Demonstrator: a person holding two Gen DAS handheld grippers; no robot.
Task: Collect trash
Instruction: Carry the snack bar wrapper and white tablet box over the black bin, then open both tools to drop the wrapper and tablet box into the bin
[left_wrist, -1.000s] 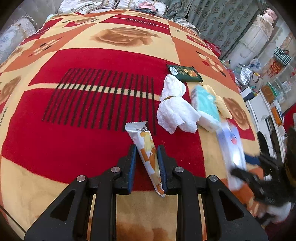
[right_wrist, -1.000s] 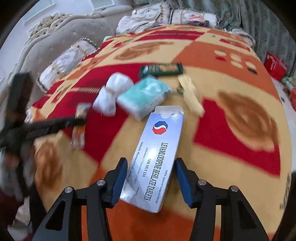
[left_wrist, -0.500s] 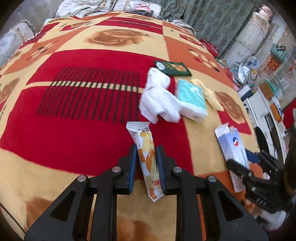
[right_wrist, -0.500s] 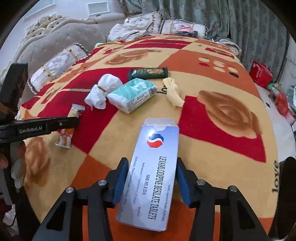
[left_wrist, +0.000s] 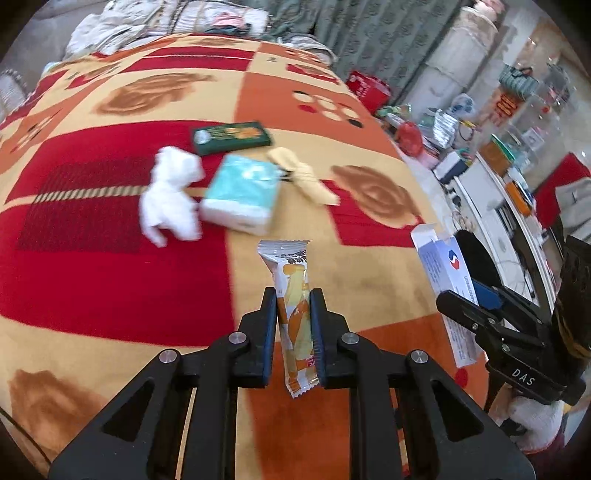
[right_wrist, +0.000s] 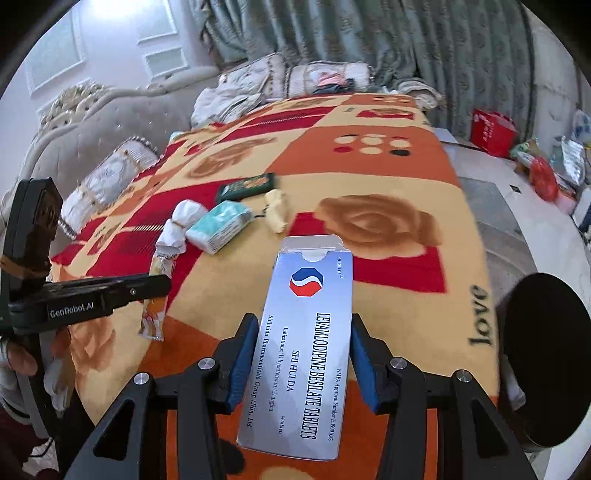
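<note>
1. The left gripper (left_wrist: 293, 314) is closed on an orange-and-white snack wrapper (left_wrist: 293, 314), clamped about its middle, with both ends sticking out beyond the pads. It is held over the blanket (left_wrist: 110, 280) near the bed's front edge.
2. The right gripper (right_wrist: 303, 354) is closed on a silver-blue tablet box (right_wrist: 306, 339), its blue pads pressing the two long sides. The box's top flap stands open, and the box is held above the blanket near the same edge.
3. In the left wrist view, the box (left_wrist: 448, 284) and right gripper (left_wrist: 480, 299) appear at the right, apart from the wrapper.
4. In the right wrist view, the left gripper (right_wrist: 159, 286) comes in from the left with the wrapper (right_wrist: 159, 295) hanging down through it.
5. Further up the blanket lie a crumpled white tissue (left_wrist: 170, 195), a teal tissue pack (left_wrist: 242, 194) just beside it, a dark green packet (left_wrist: 231, 137) behind them, and a pale yellow scrap (left_wrist: 303, 177) to the pack's right.
6. A round black object (right_wrist: 543, 358) sits at the right edge of the right wrist view.
</note>
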